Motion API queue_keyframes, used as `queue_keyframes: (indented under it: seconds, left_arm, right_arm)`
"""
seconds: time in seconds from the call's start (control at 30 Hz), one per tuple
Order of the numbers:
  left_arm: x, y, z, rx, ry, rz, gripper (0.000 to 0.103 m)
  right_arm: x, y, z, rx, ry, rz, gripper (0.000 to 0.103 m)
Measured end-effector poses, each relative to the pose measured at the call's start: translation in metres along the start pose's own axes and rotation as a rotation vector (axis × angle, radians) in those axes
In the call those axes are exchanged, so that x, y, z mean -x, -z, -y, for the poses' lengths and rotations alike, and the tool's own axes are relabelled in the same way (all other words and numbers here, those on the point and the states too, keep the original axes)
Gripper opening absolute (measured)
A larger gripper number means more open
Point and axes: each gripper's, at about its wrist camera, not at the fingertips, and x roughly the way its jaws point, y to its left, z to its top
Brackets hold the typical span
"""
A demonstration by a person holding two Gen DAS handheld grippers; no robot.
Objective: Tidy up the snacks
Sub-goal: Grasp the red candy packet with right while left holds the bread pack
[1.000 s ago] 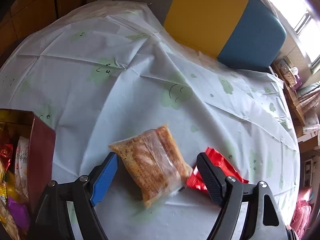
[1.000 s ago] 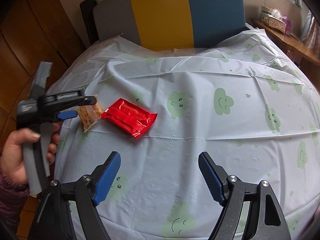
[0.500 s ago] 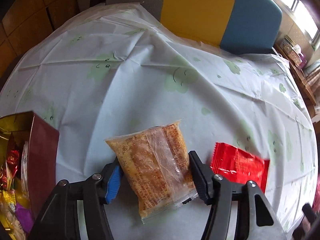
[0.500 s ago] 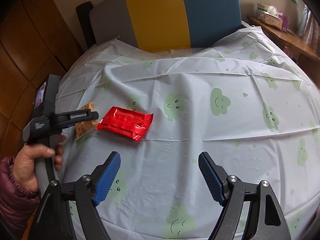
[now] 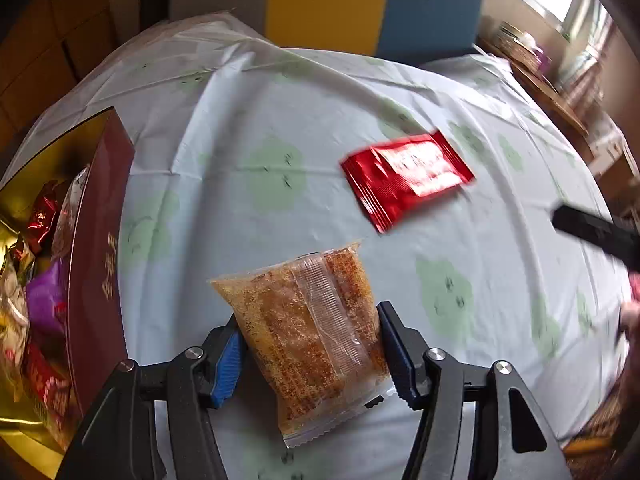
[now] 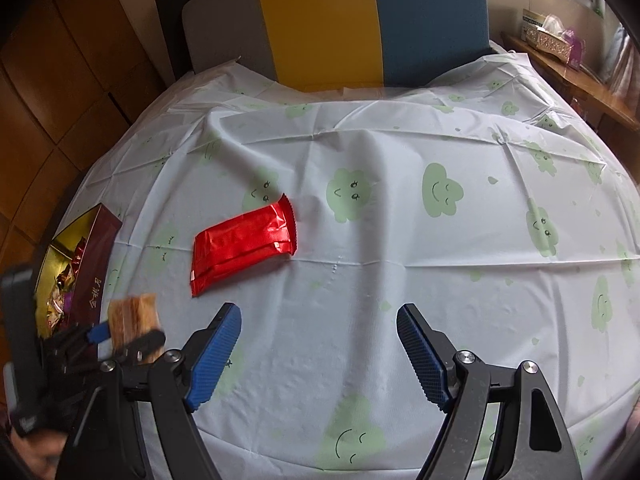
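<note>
My left gripper (image 5: pixel 308 320) is shut on a clear packet of orange-brown snack (image 5: pixel 296 292), held off the table just right of the dark red gift box (image 5: pixel 98 240). That box stands open, with several wrapped snacks inside. A red foil packet (image 5: pixel 406 178) lies flat on the tablecloth beyond. In the right wrist view the red foil packet (image 6: pixel 244 242) sits ahead and left of my right gripper (image 6: pixel 318 312), which is open and empty above the cloth. The left gripper (image 6: pixel 124 332) with the orange packet (image 6: pixel 132 312) shows at lower left, beside the box (image 6: pixel 94 268).
A white tablecloth with green smiling clouds (image 6: pixel 440 240) covers the round table. A chair with a yellow and blue back (image 6: pixel 360 20) stands at the far side. A wooden shelf with a tissue box (image 6: pixel 548 34) is at far right. Wooden panels line the left.
My left gripper closed on the orange packet, lifted it and carried it left toward the gift box, away from the red packet. The right gripper stayed put.
</note>
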Motion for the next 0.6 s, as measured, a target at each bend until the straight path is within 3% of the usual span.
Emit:
queue_keyframes:
  seconds: [0.17, 0.37, 0.6]
  left_arm:
    - [0.009, 0.025, 0.011, -0.122, -0.017, 0.027, 0.062]
    - [0.01, 0.04, 0.005, -0.162, -0.003, 0.068, 0.062]
    - [0.009, 0.047, 0.001, -0.173, 0.032, 0.118, 0.063]
  right_arm:
    - [-0.01, 0.004, 0.003, -0.055, -0.107, -0.052, 0.081]
    - [-0.029, 0.007, -0.002, -0.167, -0.276, -0.128, 0.081]
    - [-0.062, -0.015, -0.028, -0.298, -0.331, -0.151, 0.081]
